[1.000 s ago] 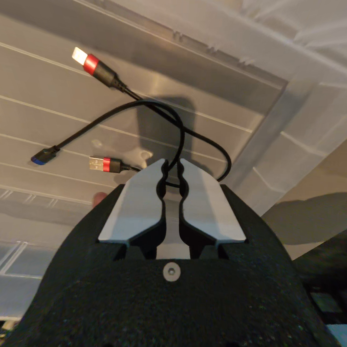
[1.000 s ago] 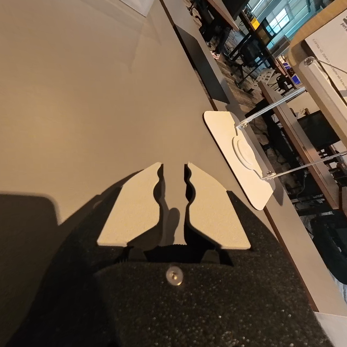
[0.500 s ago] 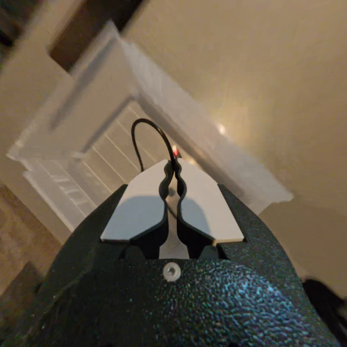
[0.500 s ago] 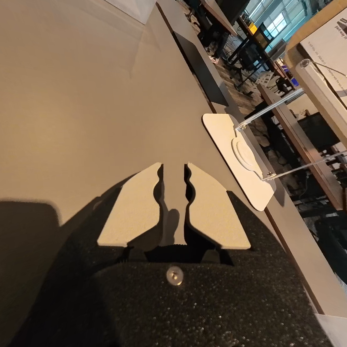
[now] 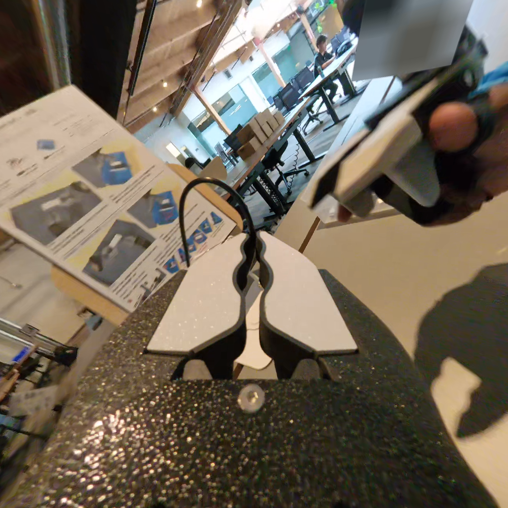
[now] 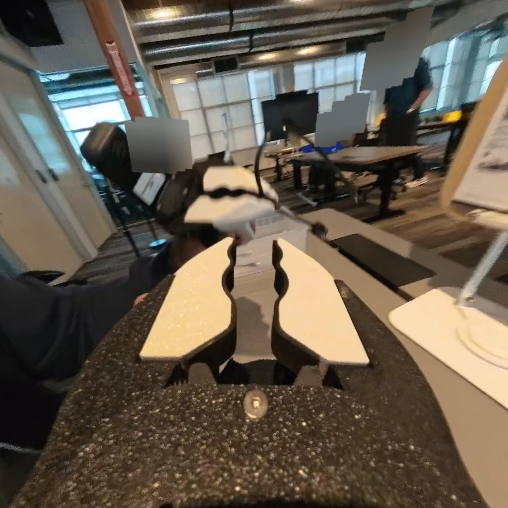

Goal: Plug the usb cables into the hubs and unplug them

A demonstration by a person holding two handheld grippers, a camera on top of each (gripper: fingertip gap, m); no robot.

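up off the table (image 6: pixel 288 324), the left gripper (image 5: pixel 254 237) pinches a black usb cable (image 5: pixel 189 198) at its tips, the slack looping above (plug ends hidden). the right gripper (image 6: pixel 254 242) hangs apart, jaws parted, holding nothing.

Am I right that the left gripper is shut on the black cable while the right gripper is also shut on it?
Not quite. The left gripper is indeed shut on the black cable, but the right gripper is open and holds nothing: the right wrist view shows a clear gap between its fingers, with the cable held farther off by the left gripper.
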